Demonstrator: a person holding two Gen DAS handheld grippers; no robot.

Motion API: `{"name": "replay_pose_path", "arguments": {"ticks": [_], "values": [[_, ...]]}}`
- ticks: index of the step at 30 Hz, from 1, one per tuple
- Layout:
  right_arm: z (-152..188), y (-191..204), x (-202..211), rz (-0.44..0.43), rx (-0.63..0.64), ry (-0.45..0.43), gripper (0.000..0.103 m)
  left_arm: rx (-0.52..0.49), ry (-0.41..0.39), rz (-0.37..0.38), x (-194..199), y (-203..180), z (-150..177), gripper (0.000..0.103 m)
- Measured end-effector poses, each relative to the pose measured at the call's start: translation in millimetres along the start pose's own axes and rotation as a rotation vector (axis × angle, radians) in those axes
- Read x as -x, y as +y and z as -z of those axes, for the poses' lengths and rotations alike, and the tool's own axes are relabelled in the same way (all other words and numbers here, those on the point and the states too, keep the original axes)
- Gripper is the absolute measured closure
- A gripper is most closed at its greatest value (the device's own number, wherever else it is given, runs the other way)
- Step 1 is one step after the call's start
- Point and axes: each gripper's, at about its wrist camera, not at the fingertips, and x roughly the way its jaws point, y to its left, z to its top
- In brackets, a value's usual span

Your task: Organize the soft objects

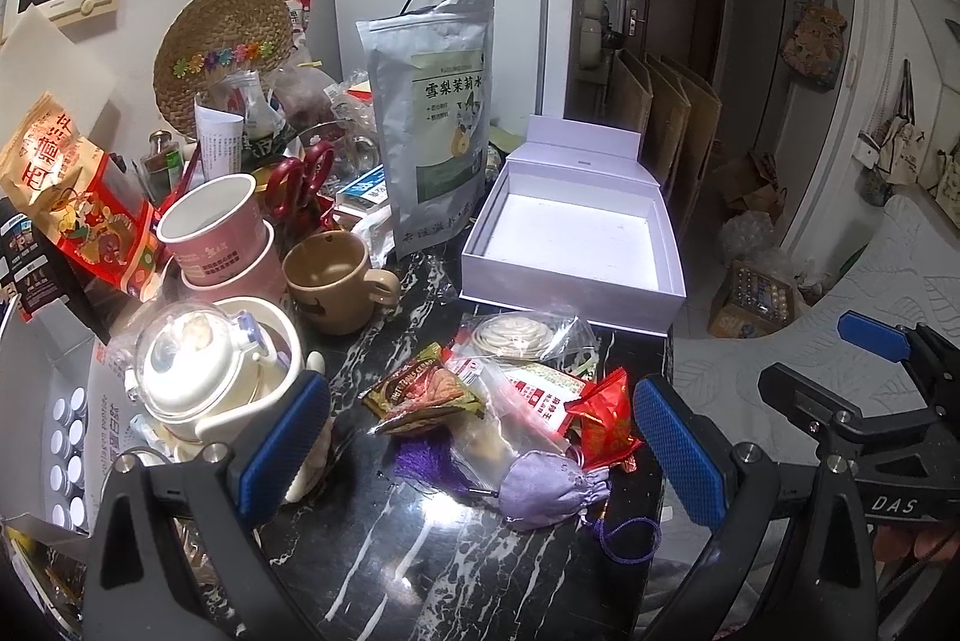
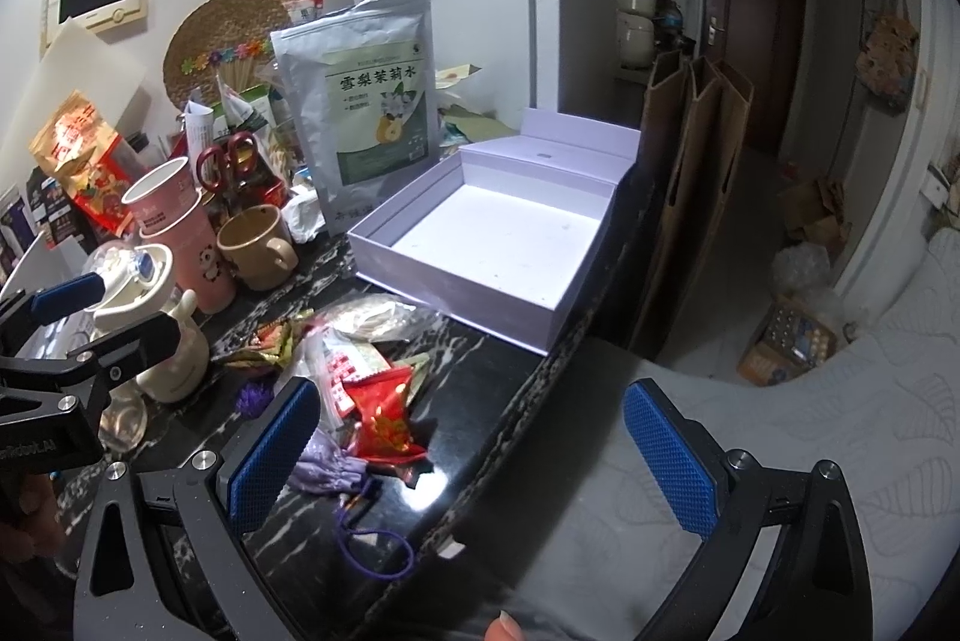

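On the black, white-veined marble tabletop (image 1: 420, 551), a heap of soft things is seen: a lilac drawstring fabric pouch (image 1: 549, 488) with a purple cord, a red foil sachet (image 1: 606, 422), a brown printed snack packet (image 1: 426, 392) and clear plastic zip bags (image 1: 522, 335), all lying just in front of the open, empty pale-lilac cardboard box (image 1: 666, 245). The left gripper (image 1: 480, 452) is held wide apart above the heap, nothing being gripped. The right gripper (image 2: 471, 452) is likewise spread wide at the table's edge, nothing between its blue pads (image 2: 669, 464).
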Motion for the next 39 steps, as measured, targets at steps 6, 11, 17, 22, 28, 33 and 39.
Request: {"name": "replay_pose_path", "arguments": {"ticks": [6,11,17,22,28,33,39], "values": [[0.1,-0.4,2.9,0.003,0.006,-0.006,0.0,0.0,-0.004,0.002,1.8,-0.6,-0.4,0.0],[0.0,1.9,3.9,0.004,0.011,-0.009,0.0,-0.001,-0.007,0.002,3.3,-0.7,-1.0,0.0],[0.3,3.2,5.3,0.003,0.014,-0.011,0.0,0.0,-0.013,0.003,5.7,-0.5,-1.5,0.0],[0.3,2.8,5.3,0.004,0.014,-0.01,0.0,0.0,-0.014,0.003,6.1,-0.6,-1.6,0.0],[0.3,2.5,5.4,0.003,0.012,-0.009,0.0,-0.002,-0.013,0.006,7.0,-0.5,-2.2,0.0],[0.6,2.0,6.1,0.003,0.013,-0.01,0.0,-0.004,-0.012,0.009,8.9,-2.3,-3.1,0.0],[1.5,1.5,6.2,0.003,0.01,-0.012,0.0,-0.008,-0.016,0.014,10.4,-5.4,-2.2,0.0]]}}
